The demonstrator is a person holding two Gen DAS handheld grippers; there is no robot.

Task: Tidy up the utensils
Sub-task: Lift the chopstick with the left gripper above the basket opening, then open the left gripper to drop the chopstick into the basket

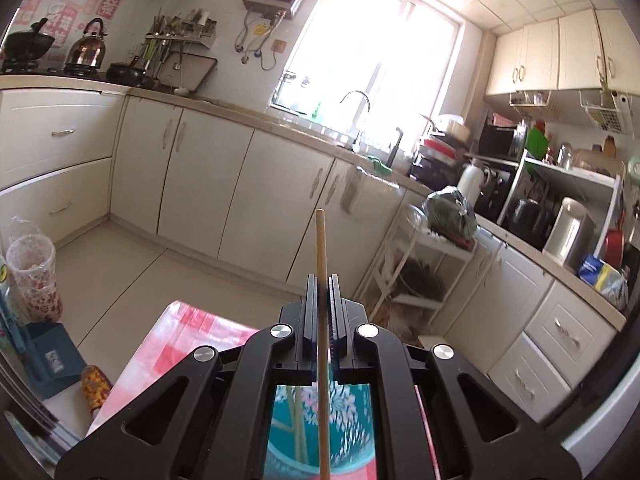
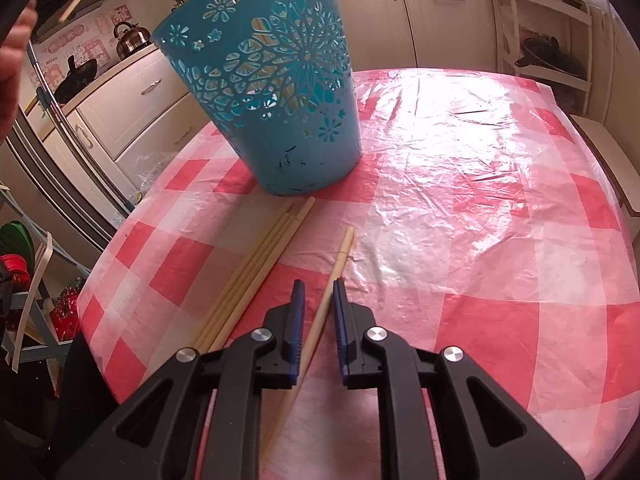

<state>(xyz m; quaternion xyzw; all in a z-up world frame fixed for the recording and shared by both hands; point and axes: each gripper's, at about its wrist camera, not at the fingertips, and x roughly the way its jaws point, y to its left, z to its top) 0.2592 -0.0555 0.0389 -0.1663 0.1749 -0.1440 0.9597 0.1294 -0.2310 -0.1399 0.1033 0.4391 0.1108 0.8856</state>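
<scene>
The left gripper (image 1: 321, 292) is clenched on a single chopstick (image 1: 321, 240), which stands nearly upright between the two fingers, its blunt end above them and its lower length running down toward the blue basket (image 1: 320, 432) seen directly beneath through the frame of the tool. The basket (image 2: 276, 92) stands upright on the checked tablecloth (image 2: 460, 208), toward the far left of the table, and its cut-out wall shows pale sticks already inside. On the right side, the right gripper (image 2: 319, 286) is released, its jaws spread, and it straddles a lone chopstick (image 2: 338, 264) that lies flat on the cloth. That stick's long axis runs away from the tool and slightly to the right, roughly in line with the fingers, so the jaws stand one on each side of its shaft; whether the pads touch it I cannot tell. A bundle of further chopsticks (image 2: 256, 268) lies just to the left of the lone one, on a similar slant, its far ends near the basket's foot. In my judgement the left tool is the one placed over the basket and needs only to lower and let go, while the right is nearer the loose sticks and needs only to close.
</scene>
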